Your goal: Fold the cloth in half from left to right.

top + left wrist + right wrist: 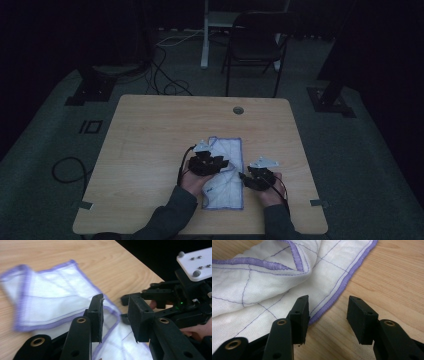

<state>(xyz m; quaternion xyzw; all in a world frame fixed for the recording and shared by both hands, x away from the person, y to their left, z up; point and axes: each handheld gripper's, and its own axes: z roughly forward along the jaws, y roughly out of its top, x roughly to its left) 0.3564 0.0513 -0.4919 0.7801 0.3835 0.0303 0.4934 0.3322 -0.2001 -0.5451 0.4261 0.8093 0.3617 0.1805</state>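
White woven cloth with purple stitched border and thin purple grid lines [227,170] lies partly folded on the light wooden worktop [150,145], toward the person's edge and right of centre. One layer is turned over on itself, leaving a raised fold [295,257] near the middle.

Left hand-held gripper [115,315] hovers over the cloth's central part, jaws spread with a clear gap and nothing between them; a purple edge runs beneath that gap. Judged: it is placed to take the overturned layer.

Right hand-held gripper [328,317] sits at the cloth's right border, jaws also spread and empty. One jaw stands over the fabric, the other over bare wood, so the purple hem [337,292] passes between them. Judged: this straddling suits a pinch on the hem. Whether either jaw touches the cloth cannot be told.

Both grippers face one another across the cloth, which suggests a two-handed fold or spread is being prepared.

A dark chair [255,45] stands beyond the worktop.
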